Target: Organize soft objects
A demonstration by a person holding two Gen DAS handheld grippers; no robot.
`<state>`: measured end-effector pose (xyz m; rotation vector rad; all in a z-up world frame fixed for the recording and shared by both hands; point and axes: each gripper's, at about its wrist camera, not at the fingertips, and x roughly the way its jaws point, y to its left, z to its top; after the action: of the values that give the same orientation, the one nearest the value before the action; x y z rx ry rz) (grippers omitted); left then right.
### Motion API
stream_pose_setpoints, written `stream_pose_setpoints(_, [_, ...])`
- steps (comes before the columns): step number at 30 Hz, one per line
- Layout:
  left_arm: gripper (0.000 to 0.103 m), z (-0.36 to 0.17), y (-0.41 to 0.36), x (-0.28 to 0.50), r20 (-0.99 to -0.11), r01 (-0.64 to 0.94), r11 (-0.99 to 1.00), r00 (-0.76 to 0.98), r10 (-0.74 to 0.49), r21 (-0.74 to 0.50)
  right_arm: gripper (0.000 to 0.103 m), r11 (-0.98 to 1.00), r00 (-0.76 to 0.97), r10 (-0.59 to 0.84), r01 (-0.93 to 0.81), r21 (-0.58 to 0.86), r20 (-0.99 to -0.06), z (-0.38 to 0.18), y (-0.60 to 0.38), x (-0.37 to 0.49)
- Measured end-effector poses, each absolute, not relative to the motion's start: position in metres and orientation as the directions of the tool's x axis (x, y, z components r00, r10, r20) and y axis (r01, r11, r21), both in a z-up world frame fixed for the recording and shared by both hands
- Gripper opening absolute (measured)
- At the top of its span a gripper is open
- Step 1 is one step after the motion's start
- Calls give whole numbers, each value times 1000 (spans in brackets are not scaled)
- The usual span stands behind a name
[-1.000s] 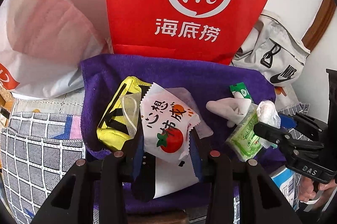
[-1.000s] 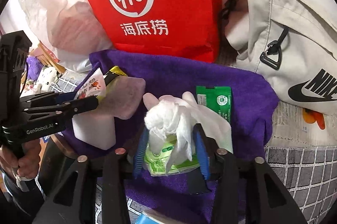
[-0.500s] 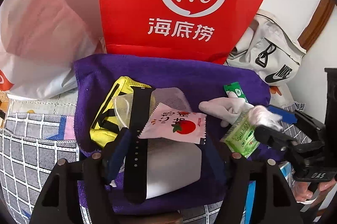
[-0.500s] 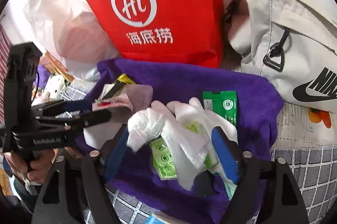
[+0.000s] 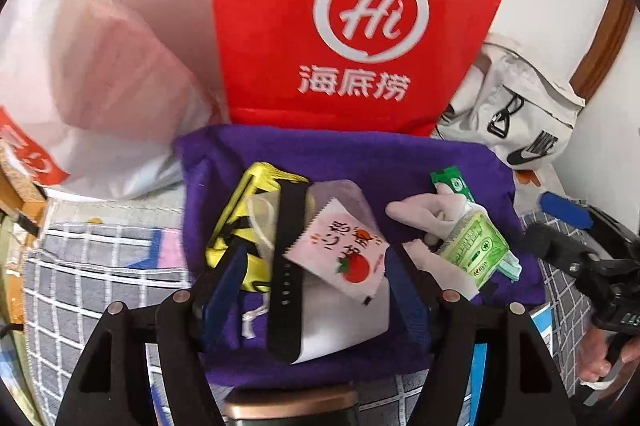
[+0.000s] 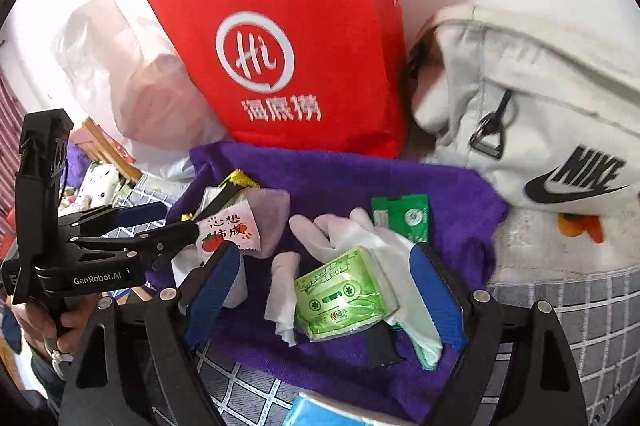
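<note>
1. A red bag (image 5: 352,25) is standing behind everything, showing a white "Hi" logo in a ring above three white Chinese characters.
2. A cream sling bag (image 6: 532,113) is leaning to its right, reading "NIKE" in black over a swoosh.
3. A translucent plastic sack (image 5: 100,73) is slumping to the red bag's left, with a red printed patch low on it.
4. A purple towel (image 5: 360,153) is lying on a grey checked cover (image 5: 92,286), carrying the soft items you are sorting.
5. Your left gripper (image 5: 316,274) is hanging released over the towel's left half; the pink sachet (image 5: 340,250) printed with a tomato and Chinese writing is lying free between its blue pads, across a black strap (image 5: 286,266) and beside a yellow pouch (image 5: 248,222). The body of this tool is reading "GenRobot.AI" in the right wrist view.
6. Your right gripper (image 6: 324,290) is standing wide apart over the towel's right half, its pads clear of the green tissue pack (image 6: 344,298) patterned like a cassette.
7. That pack is resting on a white glove (image 6: 344,230), touching a crumpled white tissue (image 6: 284,290).
8. A small green sachet (image 6: 404,218) with a round white mark is lying just behind the glove.
</note>
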<state>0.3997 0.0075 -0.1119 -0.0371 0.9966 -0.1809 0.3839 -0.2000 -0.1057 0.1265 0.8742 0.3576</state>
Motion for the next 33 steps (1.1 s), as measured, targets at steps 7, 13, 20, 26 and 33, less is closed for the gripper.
stream_pose_setpoints(7, [73,-84,16,378,-803,111,986,572,-167,-126,88,949,638,316,-222,226,-702,-72,-207,352])
stream_pose_setpoints(13, [73,-75,10,336,-800,122,990,585,-135,-78,88,946,624,321,-177,272,-712,-59,-217,317])
stream_pose_setpoints(20, [73,-53,13,270,-787,115,987,597,-160,-113,88,952,640,303,-169,256,-706,-45,-212,254])
stream_pose_setpoints(26, [83,-30,8,209,-755,115,990,642,-134,-78,101,968,690,248,-152,199,-680,-38,-207,186])
stream_pose_setpoints(33, [92,-15,-1,146,-726,106,992,677,-122,-67,103,972,718,230,-144,183,-657,-31,-208,121])
